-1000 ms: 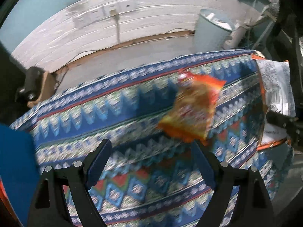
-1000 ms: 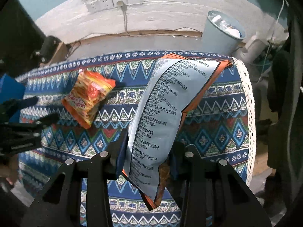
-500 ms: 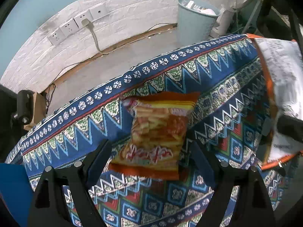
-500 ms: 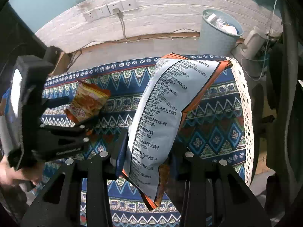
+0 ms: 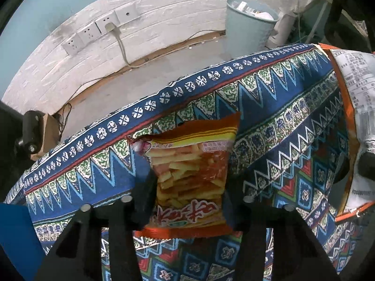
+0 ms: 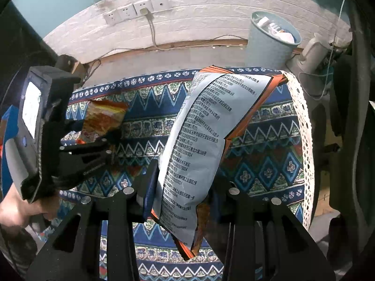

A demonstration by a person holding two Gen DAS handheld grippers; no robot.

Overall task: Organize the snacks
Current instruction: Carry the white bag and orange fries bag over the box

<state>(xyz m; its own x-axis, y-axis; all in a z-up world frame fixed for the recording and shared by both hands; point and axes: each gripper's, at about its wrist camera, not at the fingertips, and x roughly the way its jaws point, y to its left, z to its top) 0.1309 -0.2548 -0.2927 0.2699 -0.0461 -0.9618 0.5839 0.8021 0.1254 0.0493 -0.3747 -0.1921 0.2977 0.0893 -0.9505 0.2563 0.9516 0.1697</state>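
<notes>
The left gripper (image 5: 187,201) is closed on the small orange snack bag (image 5: 189,178) — its two fingers press the lower half of the bag from both sides. The long axis of the bag runs straight ahead along the fingers, with the top seal at the far end. It is not clear if the bag is lifted or if it lies on the tabletop (image 5: 269,121).

To the right of it, well apart, the right gripper (image 6: 181,187) is clamped on the large white-and-orange snack bag (image 6: 201,145). This bag also points forward and leans to the right, and its far end touches the patterned cloth near the far edge.

I think each hand already has its own bag, so the next move is carrying. Behind the tabletop are the floor, a white brick wall with sockets (image 6: 136,11), and a pale blue bin (image 6: 269,44) at the far right.
</notes>
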